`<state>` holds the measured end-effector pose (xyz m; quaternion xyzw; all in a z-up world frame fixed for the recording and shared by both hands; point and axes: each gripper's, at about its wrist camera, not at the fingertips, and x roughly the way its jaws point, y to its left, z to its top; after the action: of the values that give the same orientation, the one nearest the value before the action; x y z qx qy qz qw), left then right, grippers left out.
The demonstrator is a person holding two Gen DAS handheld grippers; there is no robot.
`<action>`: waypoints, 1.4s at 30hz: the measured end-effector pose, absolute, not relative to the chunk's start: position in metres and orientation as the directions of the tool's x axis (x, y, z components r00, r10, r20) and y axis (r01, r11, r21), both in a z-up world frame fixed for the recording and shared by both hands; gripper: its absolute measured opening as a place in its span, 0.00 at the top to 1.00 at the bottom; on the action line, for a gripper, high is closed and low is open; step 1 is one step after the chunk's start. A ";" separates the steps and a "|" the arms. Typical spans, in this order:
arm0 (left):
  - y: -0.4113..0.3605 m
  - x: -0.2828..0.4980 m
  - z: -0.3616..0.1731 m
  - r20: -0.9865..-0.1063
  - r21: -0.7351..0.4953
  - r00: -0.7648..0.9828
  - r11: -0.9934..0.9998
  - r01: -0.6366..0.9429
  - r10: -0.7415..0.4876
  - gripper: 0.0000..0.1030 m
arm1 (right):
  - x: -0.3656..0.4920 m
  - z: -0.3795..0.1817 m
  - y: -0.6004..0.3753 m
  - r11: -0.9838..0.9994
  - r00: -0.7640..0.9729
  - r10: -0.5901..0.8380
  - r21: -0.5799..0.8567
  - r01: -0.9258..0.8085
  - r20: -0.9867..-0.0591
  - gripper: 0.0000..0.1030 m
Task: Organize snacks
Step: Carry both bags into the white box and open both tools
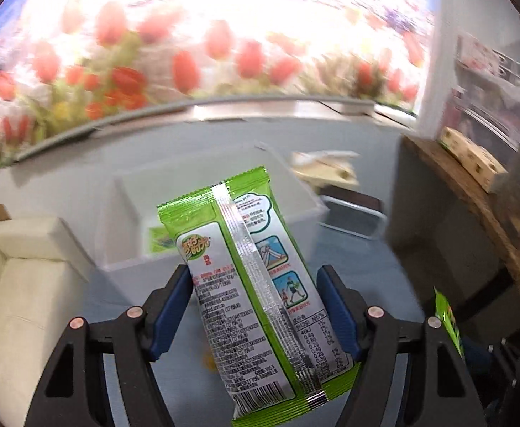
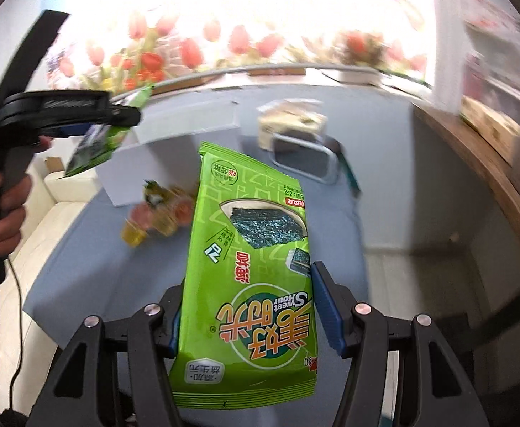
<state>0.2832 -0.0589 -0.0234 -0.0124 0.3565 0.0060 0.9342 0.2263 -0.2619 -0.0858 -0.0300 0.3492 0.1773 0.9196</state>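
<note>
My left gripper [image 1: 254,284] is shut on a green seaweed snack packet [image 1: 252,291], back side facing me, held in the air just short of a white plastic bin [image 1: 295,192]. Another green packet [image 1: 160,240] lies inside the bin. My right gripper [image 2: 247,290] is shut on a second green seaweed packet [image 2: 252,274], front side up, above the blue table. The left gripper [image 2: 78,121] with its packet [image 2: 96,146] also shows at the left of the right wrist view, over the white bin [image 2: 174,131].
Several small jelly cups [image 2: 156,213] lie on the blue table [image 2: 82,267] beside the bin. A pale box [image 2: 288,121] and a metal-framed dark holder [image 2: 306,160] stand further back. A cream sofa [image 1: 21,284] is at the left, a wooden shelf [image 1: 473,192] at the right.
</note>
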 end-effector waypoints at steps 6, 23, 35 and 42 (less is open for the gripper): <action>0.032 0.330 -0.013 -0.659 -0.057 0.751 0.994 -0.091 0.031 0.26 | 0.302 -0.063 -0.193 0.886 0.683 0.395 0.059 -0.459 -0.615 0.38; 0.081 0.454 -0.056 -0.714 -0.049 0.699 0.999 -0.002 -0.033 0.23 | 0.489 -0.065 -0.081 0.875 0.636 0.339 -0.016 -0.484 -0.693 0.37; 0.076 0.450 -0.075 -0.730 0.012 0.683 1.000 0.010 0.002 0.00 | 0.477 -0.072 -0.085 0.879 0.683 0.300 -0.085 -0.470 -0.666 0.00; 0.074 0.425 -0.064 -0.708 0.040 0.706 0.999 0.017 0.016 0.00 | 0.465 -0.079 -0.081 0.879 0.671 0.288 -0.090 -0.469 -0.684 0.00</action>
<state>0.4246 0.0737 -0.0641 0.0216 0.3837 -0.0001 0.9232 0.4650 -0.0810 -0.0788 -0.1300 0.3477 0.2091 0.9047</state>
